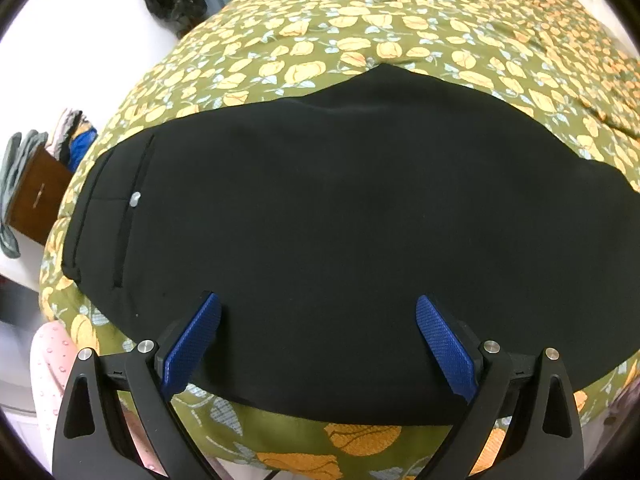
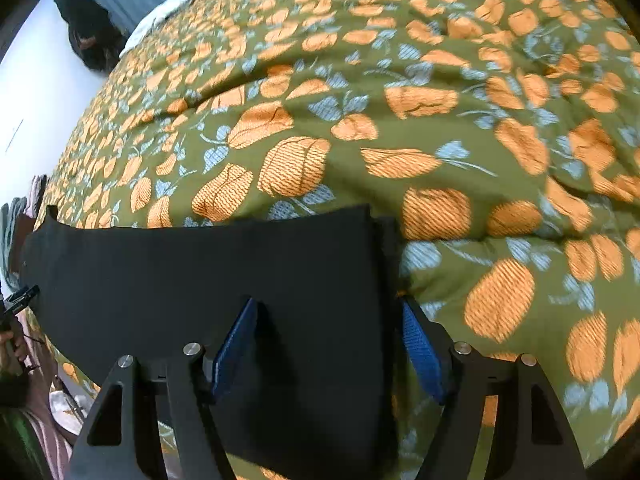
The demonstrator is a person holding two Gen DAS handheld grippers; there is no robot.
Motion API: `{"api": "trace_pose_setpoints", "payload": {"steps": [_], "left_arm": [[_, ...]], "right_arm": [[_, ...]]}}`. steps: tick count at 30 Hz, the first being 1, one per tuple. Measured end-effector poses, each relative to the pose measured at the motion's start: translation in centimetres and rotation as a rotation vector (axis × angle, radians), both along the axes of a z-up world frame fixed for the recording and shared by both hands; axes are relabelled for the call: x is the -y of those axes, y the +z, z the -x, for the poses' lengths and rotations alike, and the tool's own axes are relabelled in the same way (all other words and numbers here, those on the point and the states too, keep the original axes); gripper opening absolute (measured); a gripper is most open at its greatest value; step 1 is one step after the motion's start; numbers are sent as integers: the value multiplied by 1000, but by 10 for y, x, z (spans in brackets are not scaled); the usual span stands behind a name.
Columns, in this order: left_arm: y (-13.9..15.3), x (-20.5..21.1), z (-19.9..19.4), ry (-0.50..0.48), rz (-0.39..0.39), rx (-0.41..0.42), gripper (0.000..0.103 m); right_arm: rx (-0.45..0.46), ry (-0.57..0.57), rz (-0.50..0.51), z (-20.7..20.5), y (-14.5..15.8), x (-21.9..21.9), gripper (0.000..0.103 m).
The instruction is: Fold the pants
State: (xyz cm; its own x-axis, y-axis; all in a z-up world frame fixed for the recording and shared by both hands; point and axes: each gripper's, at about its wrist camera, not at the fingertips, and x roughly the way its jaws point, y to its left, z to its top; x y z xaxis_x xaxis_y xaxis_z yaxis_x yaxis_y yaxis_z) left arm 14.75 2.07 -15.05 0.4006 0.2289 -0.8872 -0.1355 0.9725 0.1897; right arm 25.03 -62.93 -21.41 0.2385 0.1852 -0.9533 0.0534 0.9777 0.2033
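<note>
Left gripper [image 1: 318, 308]: jaws spread wide, blue pads [image 1: 192, 344] facing inward, nothing between them; fingers angled forward and downward, tips raised. Right gripper [image 2: 328, 312]: jaws likewise parted, blue pads [image 2: 234, 350] visible on both fingers, nothing clamped; fingers pointing forward and low. Neither wrist nor arm is visible.

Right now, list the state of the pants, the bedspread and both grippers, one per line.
Black fabric pants: lying flat, spread along the bed, held by neither gripper.
Olive floral bedspread: spread over the bed, lightly rumpled, under the pants.
Left gripper: open, blue pads wide apart over the pants' near edge.
Right gripper: open, poised over the pants' end by the hem.
</note>
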Motion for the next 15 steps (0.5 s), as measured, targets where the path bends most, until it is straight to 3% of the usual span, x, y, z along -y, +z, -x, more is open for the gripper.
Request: {"api": "trace_pose_setpoints", "payload": {"steps": [2,4,6,9,13,15], "left_arm": [[0,-2,1,4,-1,-3,99],[-2,-5,2,12,4,-9,99],[-4,-6,0,24,18,-13,99],[-5,-3,-4,26,20,-14,99],[-2,3,-2,2,14,-11,99],[-3,3,0,-4,10,-10,99]], "right_arm": [[-32,50,-37,-3,0,-1,67],[-51,88,-141,-3,4,0,50],[-57,99,-148,-2,7,1,49],[-65,31,-75,-3,-3,10,49],[-27,-7,-149,3,-6,11,49],[15,11,-209,11,-1,10,42]]}}
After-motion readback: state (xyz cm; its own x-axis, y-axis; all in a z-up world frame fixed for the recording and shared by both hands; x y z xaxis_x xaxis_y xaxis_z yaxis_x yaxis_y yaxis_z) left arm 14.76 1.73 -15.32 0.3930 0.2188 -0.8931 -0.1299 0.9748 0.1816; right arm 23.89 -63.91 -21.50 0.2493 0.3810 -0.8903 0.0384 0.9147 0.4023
